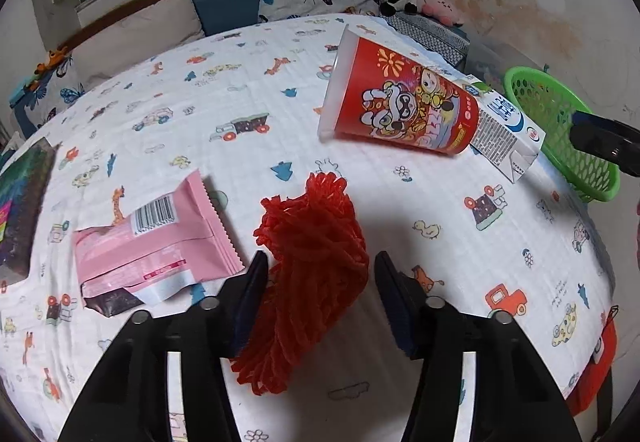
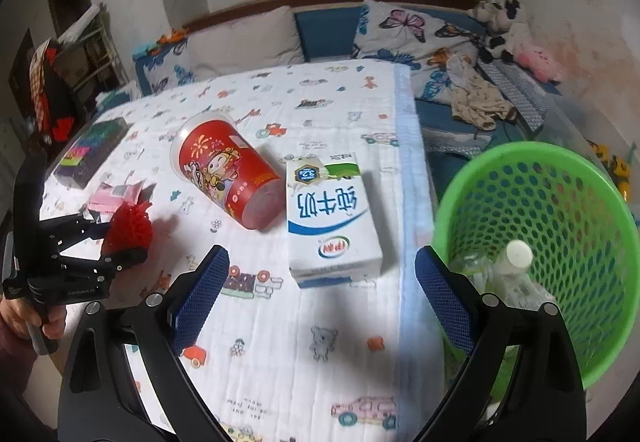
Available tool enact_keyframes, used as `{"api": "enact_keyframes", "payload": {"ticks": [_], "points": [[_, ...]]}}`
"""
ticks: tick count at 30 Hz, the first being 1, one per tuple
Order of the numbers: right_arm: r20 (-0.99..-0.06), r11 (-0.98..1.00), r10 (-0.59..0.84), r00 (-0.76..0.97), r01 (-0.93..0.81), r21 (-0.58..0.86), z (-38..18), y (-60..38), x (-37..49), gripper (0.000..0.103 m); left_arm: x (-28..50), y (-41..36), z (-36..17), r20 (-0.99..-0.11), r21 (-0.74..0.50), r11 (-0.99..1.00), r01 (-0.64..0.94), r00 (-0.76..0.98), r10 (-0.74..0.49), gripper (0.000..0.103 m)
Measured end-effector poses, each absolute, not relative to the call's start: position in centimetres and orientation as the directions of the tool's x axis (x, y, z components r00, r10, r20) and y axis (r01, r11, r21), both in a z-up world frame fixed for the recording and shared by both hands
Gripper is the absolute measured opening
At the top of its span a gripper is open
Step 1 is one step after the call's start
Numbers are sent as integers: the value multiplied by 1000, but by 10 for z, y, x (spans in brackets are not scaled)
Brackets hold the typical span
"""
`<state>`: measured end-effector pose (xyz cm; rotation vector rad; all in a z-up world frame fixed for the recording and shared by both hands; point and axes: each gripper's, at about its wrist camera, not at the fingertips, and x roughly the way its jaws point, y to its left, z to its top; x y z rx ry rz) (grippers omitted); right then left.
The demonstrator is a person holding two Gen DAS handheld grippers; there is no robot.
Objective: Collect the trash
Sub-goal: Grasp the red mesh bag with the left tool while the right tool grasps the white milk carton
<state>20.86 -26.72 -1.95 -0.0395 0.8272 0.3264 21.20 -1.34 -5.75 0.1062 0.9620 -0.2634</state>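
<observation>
A red yarn pompom (image 1: 316,262) lies between the fingers of my left gripper (image 1: 320,274); the jaws stand around it, and I cannot tell whether they press it. It also shows in the right wrist view (image 2: 130,228). A red printed cup (image 1: 400,110) lies on its side next to a white milk carton (image 1: 504,130). A pink wrapper (image 1: 156,246) lies to the left. My right gripper (image 2: 320,282) is open and empty, above the cloth in front of the milk carton (image 2: 332,226). The green basket (image 2: 560,242) holds a white bottle (image 2: 516,258).
The table is covered by a white cartoon-print cloth (image 1: 240,102). A dark box (image 2: 92,154) sits at its far left corner. A bed with butterfly pillows (image 2: 404,30) and plush toys (image 2: 504,26) lies behind. The basket stands off the table's right edge.
</observation>
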Motion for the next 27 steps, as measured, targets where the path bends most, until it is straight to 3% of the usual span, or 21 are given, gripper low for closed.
{"api": "enact_keyframes", "payload": {"ticks": [5, 8, 19, 27], "points": [[-745, 947, 256, 616, -314, 66, -26, -259, 229, 91, 212, -11, -60, -823, -38, 962, 272, 537, -184, 34], [-759, 944, 250, 601, -324, 54, -32, -254, 242, 89, 210, -11, -58, -820, -39, 960, 278, 539, -190, 31], [-810, 935, 197, 552, -354, -13, -54, -237, 280, 78, 200, -8, -43, -799, -79, 949, 305, 550, -243, 28], [-828, 937, 185, 529, -349, -14, -64, -239, 299, 76, 198, -8, -34, -782, -103, 942, 320, 559, -275, 28]]}}
